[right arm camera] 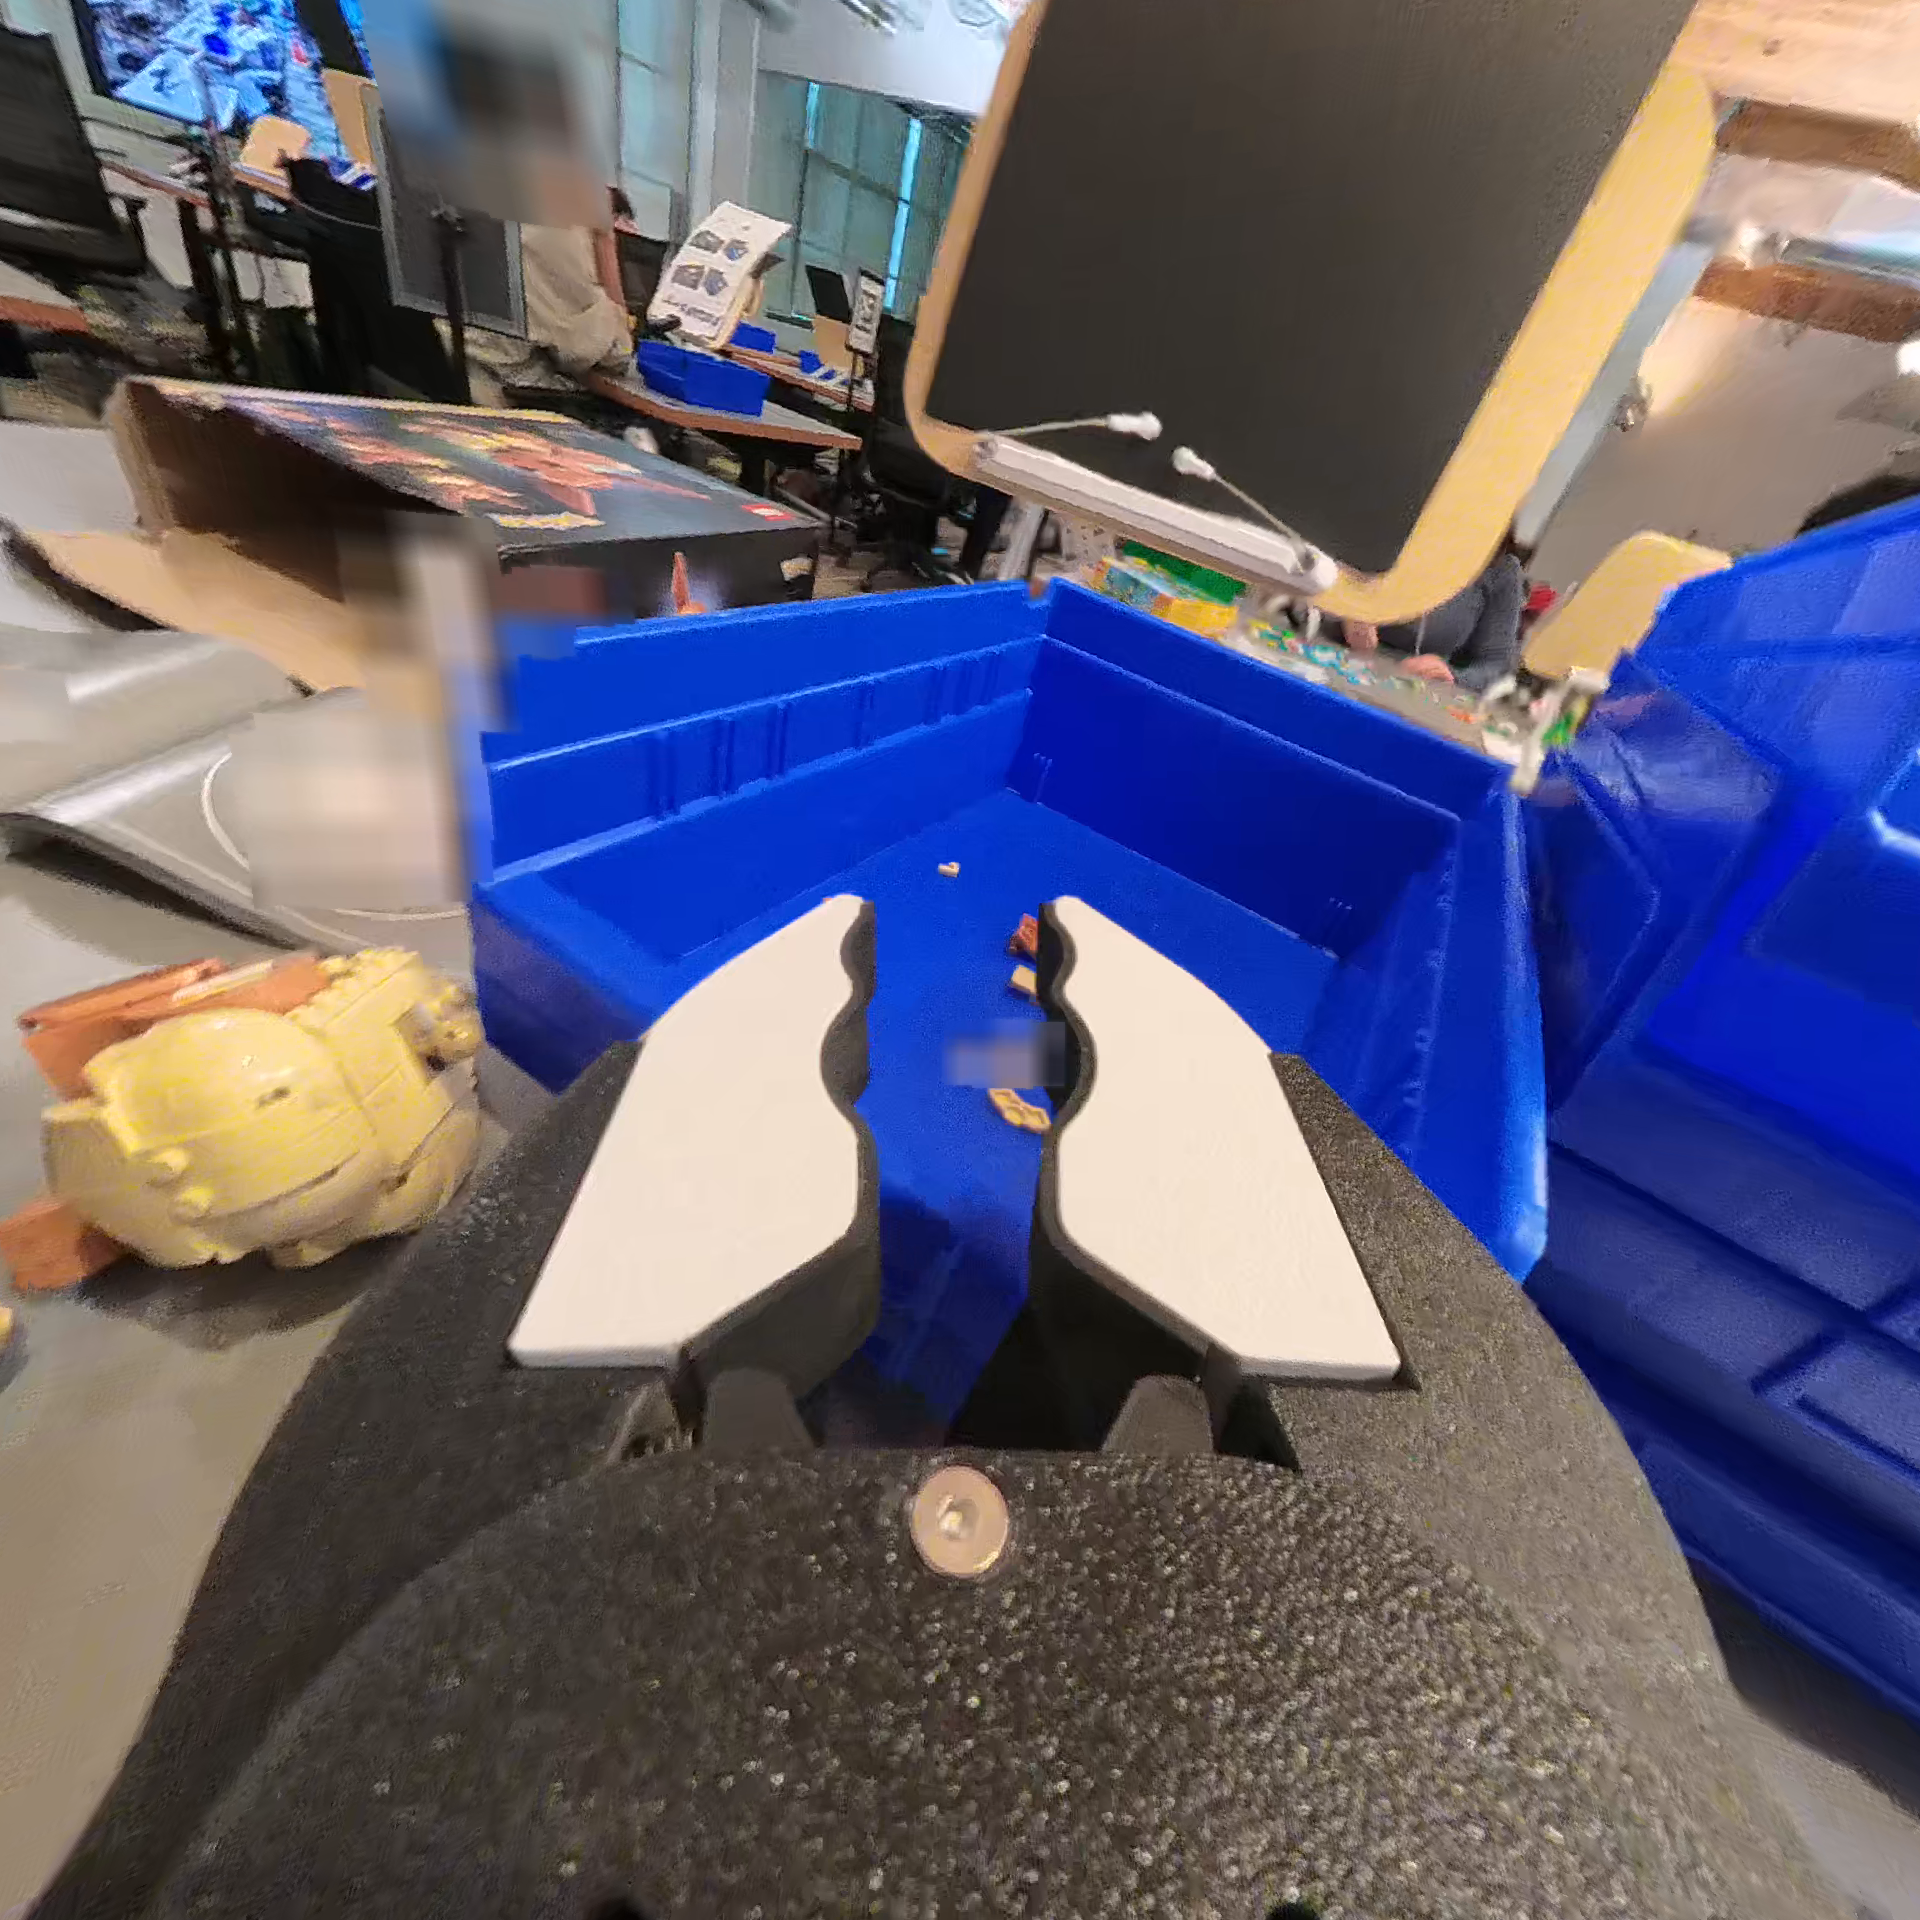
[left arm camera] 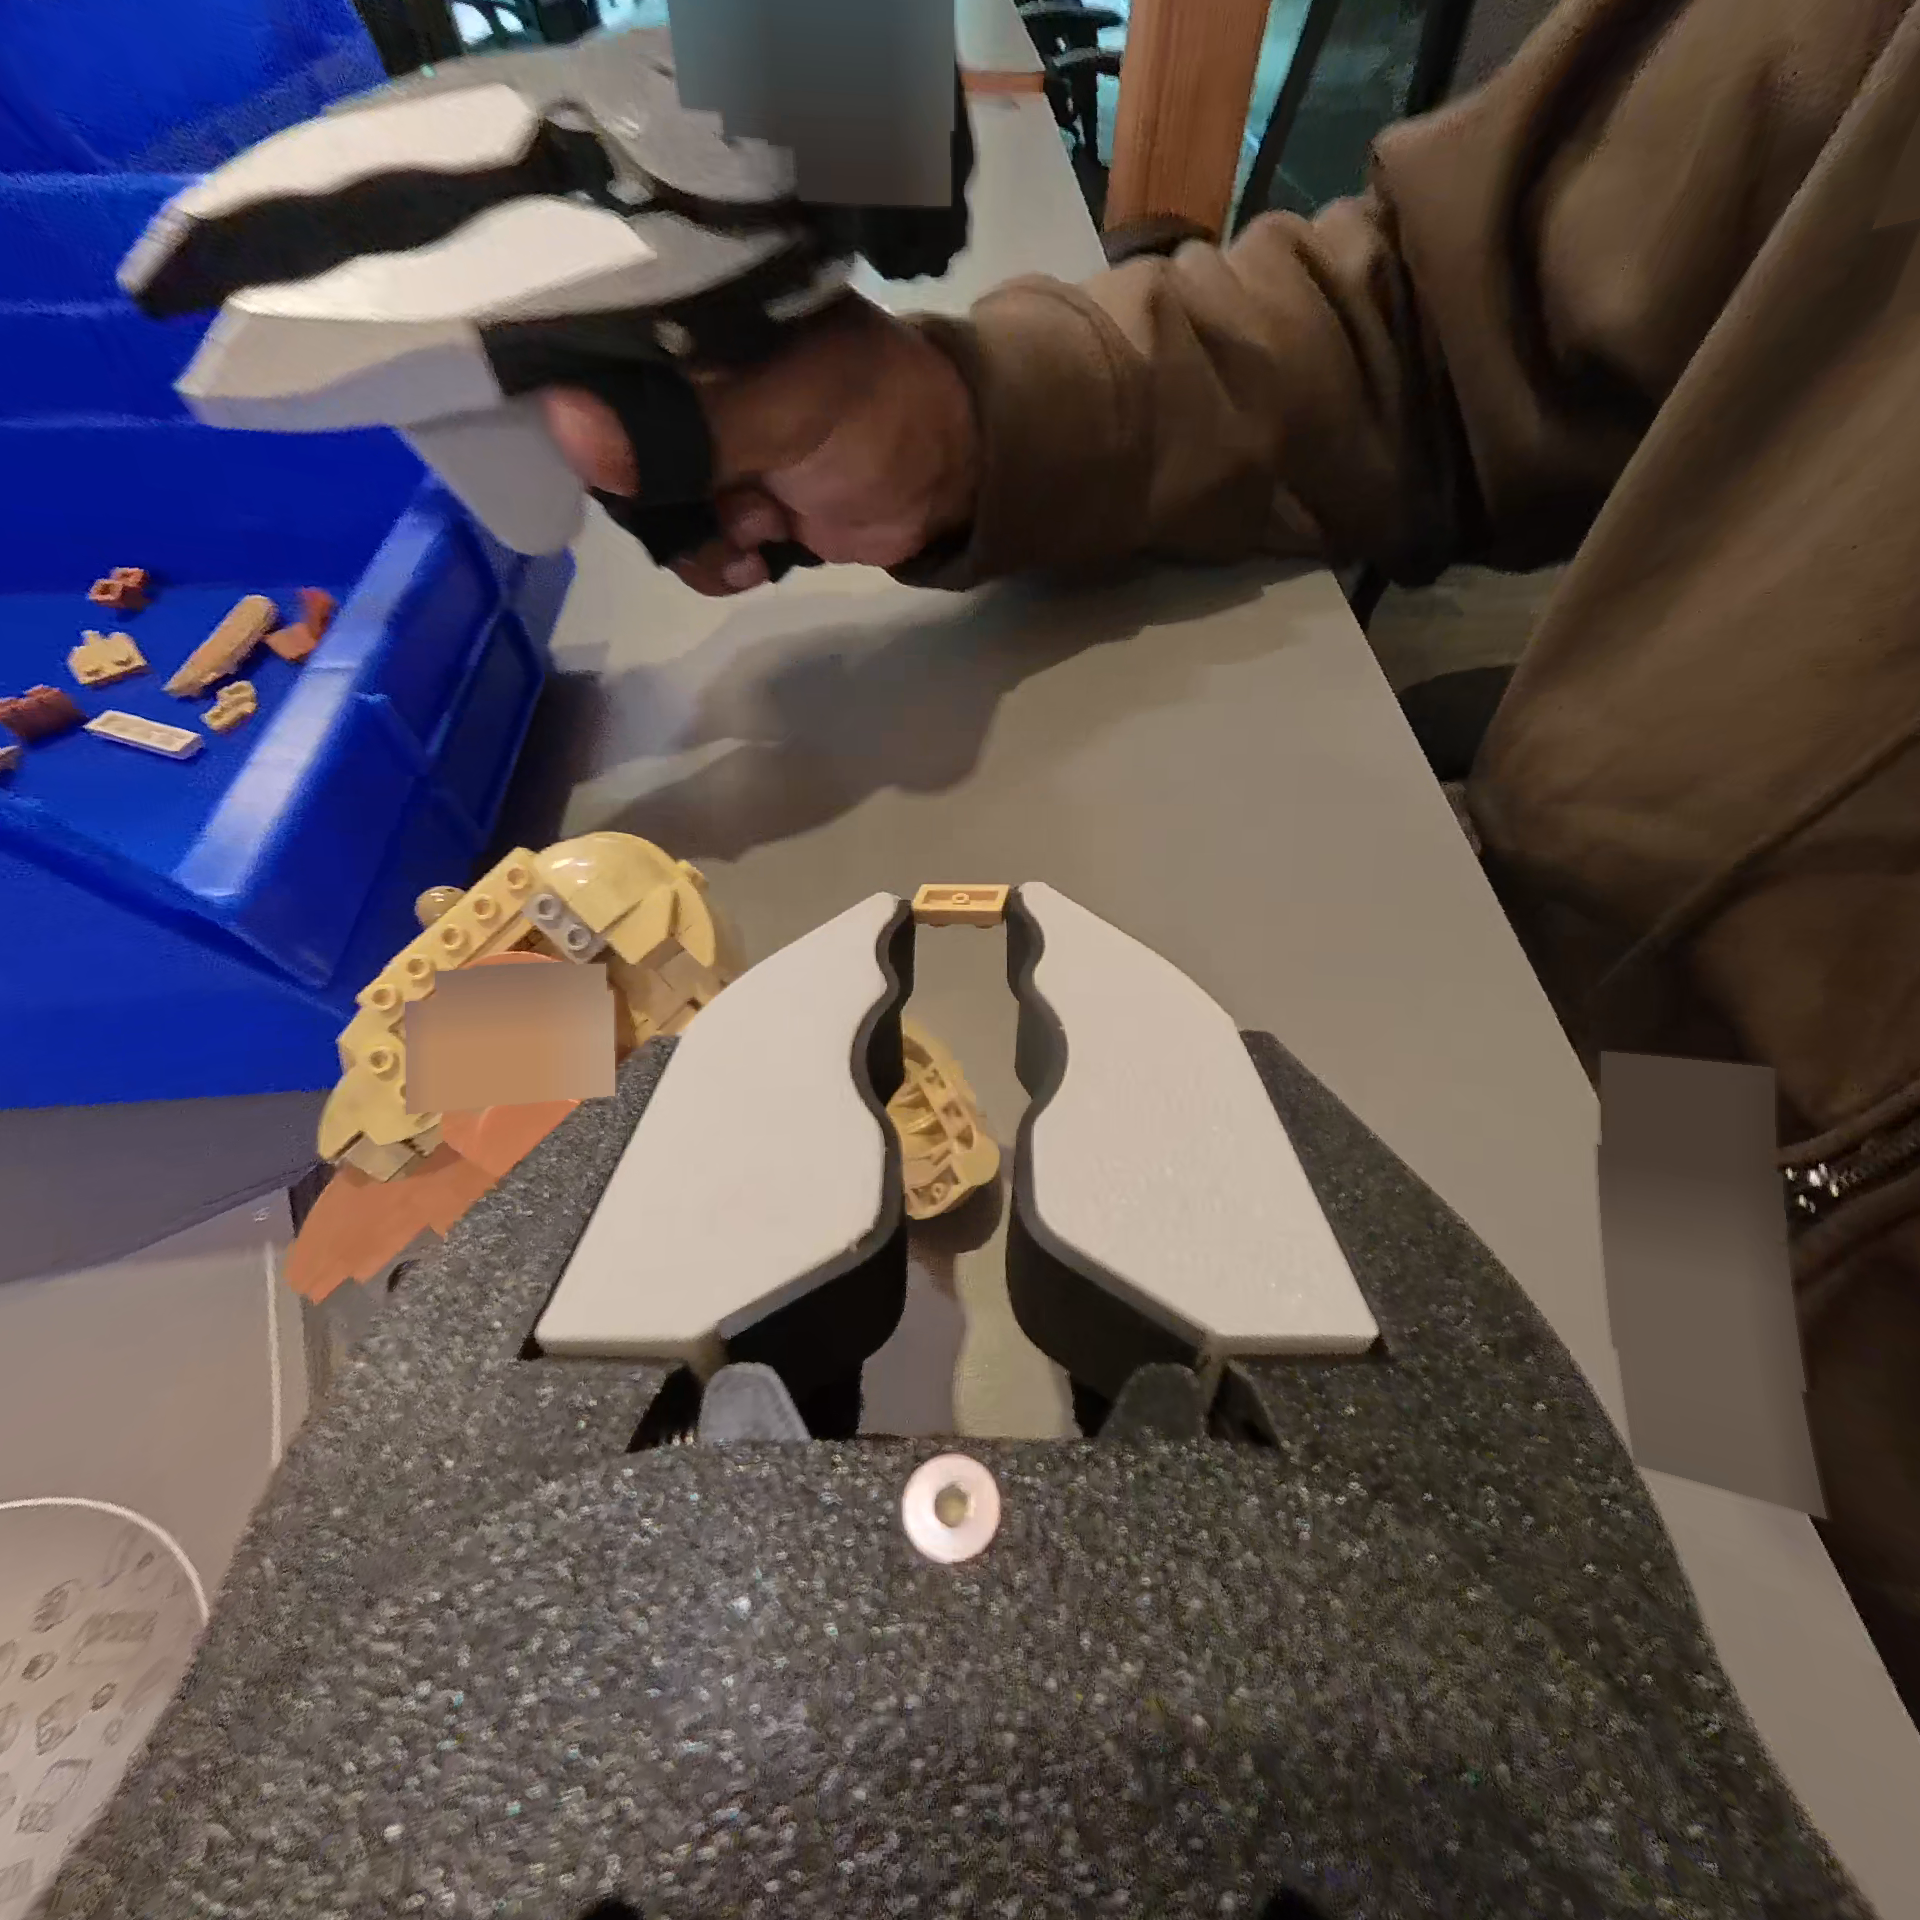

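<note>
My left gripper (left arm camera: 961, 906) is shut on a small tan flat brick (left arm camera: 960, 902), pinched between its fingertips above the grey table (left arm camera: 1195, 790). A tan and brown brick model (left arm camera: 488, 997) lies on the table just left of and under its fingers. My right gripper (right arm camera: 954, 914) is open and empty, held over the blue bin (right arm camera: 1195, 727). Several small tan and brown loose bricks (right arm camera: 1023, 940) lie on the bin floor below it. The right gripper also shows in the left wrist view (left arm camera: 197, 322), open above the bin (left arm camera: 260, 831). The brick model also shows in the right wrist view (right arm camera: 270, 1122).
More blue bins (right arm camera: 1766, 1039) stand to the right. A flat cardboard box (right arm camera: 436, 478) lies behind the bin at the left. A person's brown sleeve (left arm camera: 1403, 343) reaches over the table from the right. The table edge (left arm camera: 1475, 831) runs along the right. The tips of one gripper are about 20 cm away from the tips of the other.
</note>
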Demonstrator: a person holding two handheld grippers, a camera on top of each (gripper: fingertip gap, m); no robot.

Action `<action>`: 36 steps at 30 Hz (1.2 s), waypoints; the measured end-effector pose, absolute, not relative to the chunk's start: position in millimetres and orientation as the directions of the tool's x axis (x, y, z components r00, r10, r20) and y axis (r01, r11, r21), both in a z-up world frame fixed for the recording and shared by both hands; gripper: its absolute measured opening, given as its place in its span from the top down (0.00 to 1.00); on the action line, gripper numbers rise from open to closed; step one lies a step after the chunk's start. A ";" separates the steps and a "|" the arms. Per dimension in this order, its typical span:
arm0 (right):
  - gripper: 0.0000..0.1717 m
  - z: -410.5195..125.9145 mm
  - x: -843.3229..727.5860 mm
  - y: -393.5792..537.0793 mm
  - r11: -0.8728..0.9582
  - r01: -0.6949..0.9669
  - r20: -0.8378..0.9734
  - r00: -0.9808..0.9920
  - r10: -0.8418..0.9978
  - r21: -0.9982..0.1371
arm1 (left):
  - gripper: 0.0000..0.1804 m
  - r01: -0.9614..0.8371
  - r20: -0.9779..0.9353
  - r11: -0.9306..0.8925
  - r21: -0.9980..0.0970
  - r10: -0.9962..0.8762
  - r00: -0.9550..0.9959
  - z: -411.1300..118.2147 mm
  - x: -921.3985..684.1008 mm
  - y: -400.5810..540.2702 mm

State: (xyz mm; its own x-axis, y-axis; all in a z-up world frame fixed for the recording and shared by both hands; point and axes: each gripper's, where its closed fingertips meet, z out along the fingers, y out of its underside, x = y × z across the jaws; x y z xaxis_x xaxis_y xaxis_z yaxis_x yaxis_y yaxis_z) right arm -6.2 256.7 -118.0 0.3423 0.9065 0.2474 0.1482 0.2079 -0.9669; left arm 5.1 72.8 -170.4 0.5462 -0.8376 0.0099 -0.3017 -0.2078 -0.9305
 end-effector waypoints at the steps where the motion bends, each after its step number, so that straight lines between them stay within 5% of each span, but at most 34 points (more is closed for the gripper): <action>1: 0.83 -117.6 -5.9 249.0 0.251 0.147 0.286 0.313 0.906 -0.957 | 0.90 -0.275 0.024 -0.213 -0.938 -0.828 0.560 -166.9 2.5 75.1; 9: 0.84 -134.7 -9.1 126.5 0.757 -0.025 0.757 -0.070 0.650 -0.653 | 0.91 0.002 0.237 -0.287 -0.958 -0.787 0.569 -143.6 -11.9 85.4; 16: 0.86 -141.2 -8.8 81.4 0.842 -0.125 0.850 -0.121 0.512 -0.525 | 0.91 -0.025 0.218 -0.277 -0.960 -0.804 0.554 -146.9 -3.0 82.0; 24: 0.94 -146.1 -17.7 71.6 0.882 -0.110 0.888 -0.083 0.451 -0.458 | 0.91 -0.031 0.227 -0.293 -0.956 -0.800 0.555 -150.4 0.8 82.2; 32: 0.97 -138.0 -19.9 89.0 0.857 -0.088 0.861 -0.049 0.506 -0.508 | 0.87 0.066 0.266 -0.281 -0.957 -0.769 0.581 -134.9 -10.6 87.7; 36: 0.97 -113.0 -26.4 138.5 0.835 0.013 0.829 0.125 0.544 -0.550 | 0.87 0.124 0.295 -0.277 -0.953 -0.747 0.596 -125.3 -22.3 91.7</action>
State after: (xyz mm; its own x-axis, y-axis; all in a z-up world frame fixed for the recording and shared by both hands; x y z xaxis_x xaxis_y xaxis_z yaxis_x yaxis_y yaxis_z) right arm -26.4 138.5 -113.0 0.1247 0.5444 0.8295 0.0126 0.8351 -0.5500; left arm -22.3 91.7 -125.3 0.5959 -0.7470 0.2947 0.1245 -0.2767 -0.9529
